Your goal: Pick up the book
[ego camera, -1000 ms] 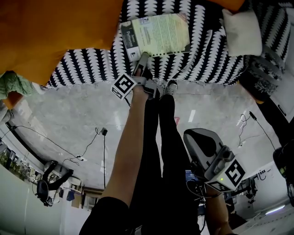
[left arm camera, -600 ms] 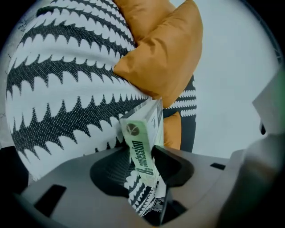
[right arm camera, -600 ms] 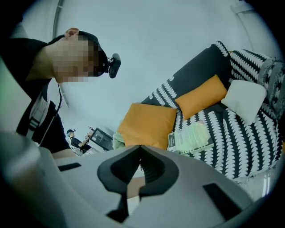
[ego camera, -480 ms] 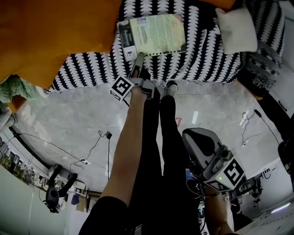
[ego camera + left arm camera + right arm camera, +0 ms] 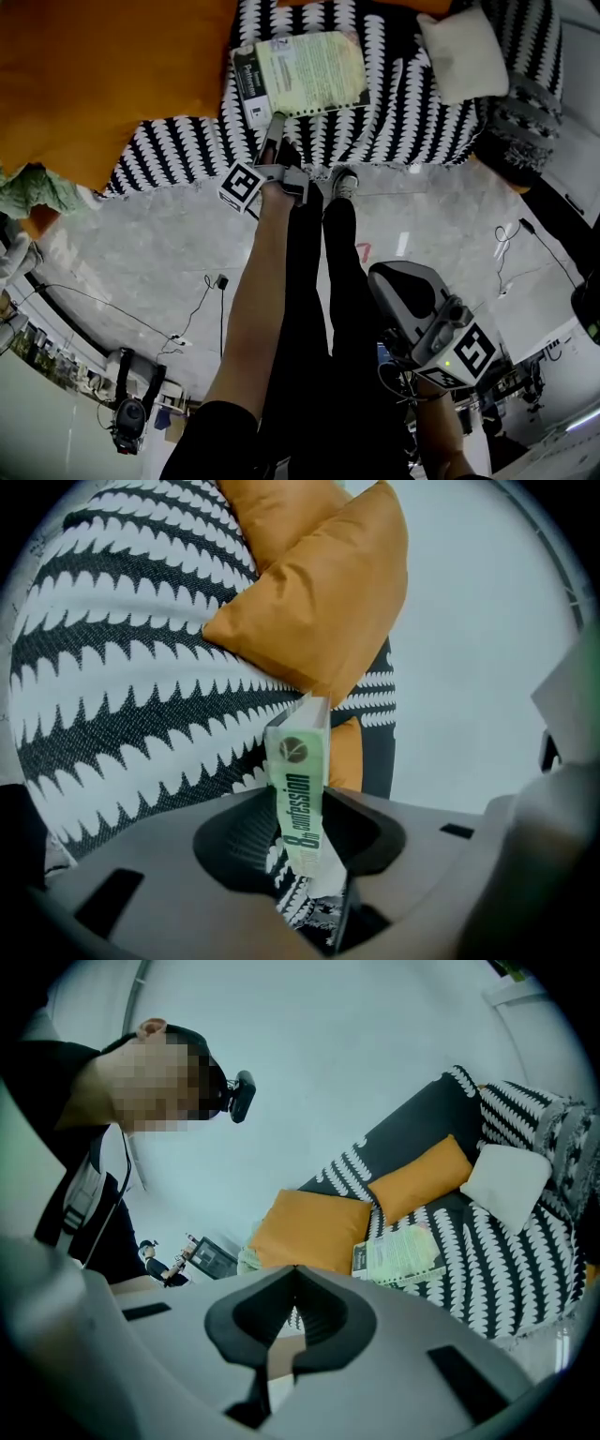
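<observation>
**Operator:** Report the position of the book (image 5: 302,73).

**Inspector:** In the head view it is at 12 o'clock, lying flat, face up, over the black-and-white sofa cover (image 5: 412,122). Whether it touches the cover cannot be told. An orange cushion (image 5: 103,75) lies at its 9 o'clock and a white cushion (image 5: 464,52) at its 3 o'clock, well apart.

**Operator:** Condition of the left gripper (image 5: 274,131)?

**Inspector:** It meets the book's 6 o'clock edge, near the spine corner. Its jaws have just been closing and now clamp that edge between them (the spine lettering stands upright in the left gripper view).

**Operator:** And the right gripper (image 5: 295,1269)?

**Inspector:** It is at 5 o'clock in the head view, above the floor (image 5: 169,234), well apart from the book. Its jaws are together with nothing between them.
</observation>
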